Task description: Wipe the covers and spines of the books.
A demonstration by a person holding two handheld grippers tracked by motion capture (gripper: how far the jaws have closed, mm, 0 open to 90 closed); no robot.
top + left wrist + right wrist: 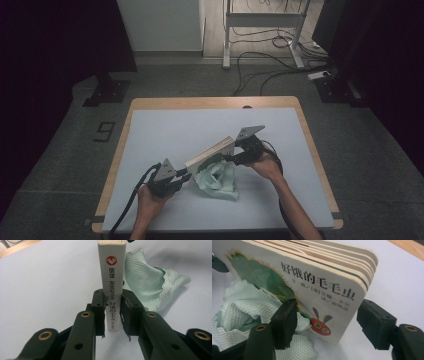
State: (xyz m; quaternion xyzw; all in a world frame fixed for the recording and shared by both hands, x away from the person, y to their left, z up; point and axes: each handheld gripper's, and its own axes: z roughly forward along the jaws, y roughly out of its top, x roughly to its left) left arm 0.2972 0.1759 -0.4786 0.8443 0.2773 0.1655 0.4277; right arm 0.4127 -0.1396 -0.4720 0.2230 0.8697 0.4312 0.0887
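- My left gripper [112,312] sits at the near left of the pale blue-white table mat [165,130], jaws closed tight on the white spine of the thick cardboard picture book [111,285], pads pressing both faces near the spine's lower end.
- The book [210,154] stands on edge, running from near left to far right across the middle of the mat, and leans over the crumpled mint-green woven cloth [217,179] on its right side.
- I judge the book stiff and moderately heavy for its size: thick board pages, glossy cover, so likely slick under the pads. The spine or a corner across the full thickness looks the safest hold; a thin single page would flex.
- The cloth is soft and limp; it will drag or bunch rather than slide cleanly.
- My right gripper [329,322] is at the book's far right end, jaws about half open and straddling the lower corner of the cover without pressing; one pad lies against the cloth [244,312].
- Hard to read: the far cover is hidden from me, the cloth's underside and how much lies beneath the book I cannot tell, and the high view is dim, so the exact lean is uncertain.
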